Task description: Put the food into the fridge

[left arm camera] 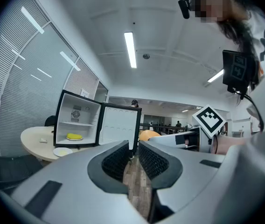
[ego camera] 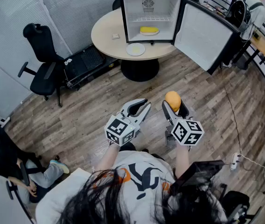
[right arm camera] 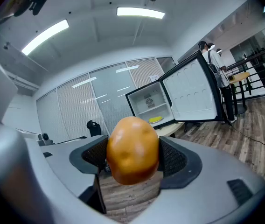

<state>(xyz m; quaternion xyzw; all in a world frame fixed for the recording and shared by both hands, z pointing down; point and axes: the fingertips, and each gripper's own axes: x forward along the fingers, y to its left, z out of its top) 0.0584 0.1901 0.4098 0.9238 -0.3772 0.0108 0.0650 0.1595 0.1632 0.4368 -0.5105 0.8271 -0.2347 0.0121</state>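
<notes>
Right gripper view: right gripper [right arm camera: 133,158] pinches smooth egg-shaped orange food [right arm camera: 132,146]; left gripper [left arm camera: 133,158] closed

The head view looks steeply down from above the person, with the left tongs [ego camera: 142,105] and right tongs [ego camera: 174,108] close below and the fridge [ego camera: 149,6] far off on the surface [ego camera: 105,34] at the top. Each tongs view rides low on its tongs and faces along the jaws, tilted up (much ceiling shows). Both face the fridge from afar; food [right arm camera: 132,148] near the right lens covers its middle. All three share fridge and surface.
</notes>
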